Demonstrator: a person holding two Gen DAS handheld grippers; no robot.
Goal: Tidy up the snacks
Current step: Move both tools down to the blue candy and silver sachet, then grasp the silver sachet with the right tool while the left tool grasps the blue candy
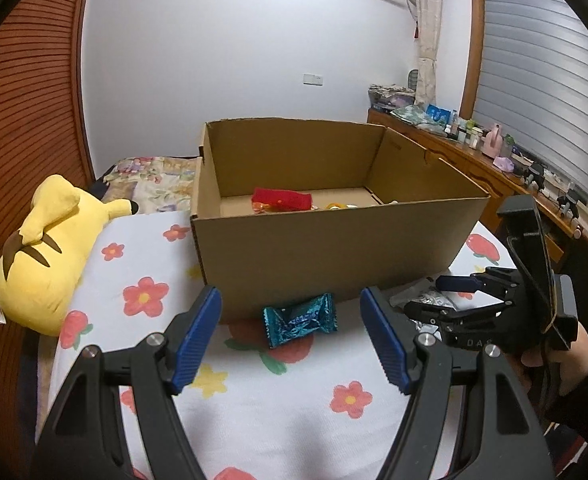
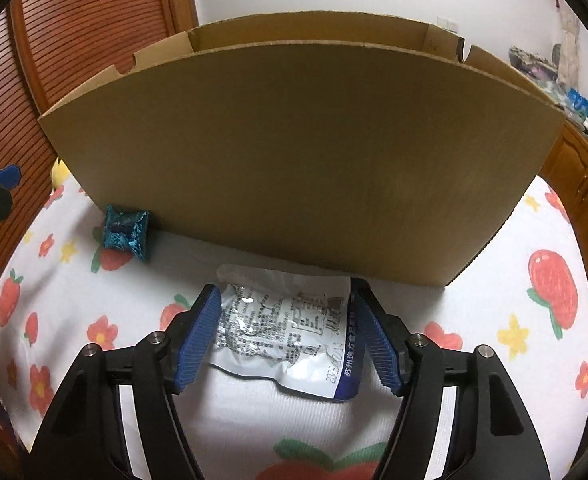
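Both claws tilt down at the bed. Left gripper [image 1: 290, 320] gapes wide, teal candy [image 1: 299, 320] between its tips at 12 o'clock. Right gripper [image 2: 284, 336] straddles the silver snack packet [image 2: 286, 328], jaws wide, by the cardboard box [image 2: 294, 152].

both grippers [image 1: 290, 340] [image 2: 284, 336] angled downward, jaws spread.

Left view: from above the bed, looks down into the cardboard box [image 1: 333, 248].
Right view: lower, very near the box wall.
Shared: box, blue candy [image 1: 299, 320].
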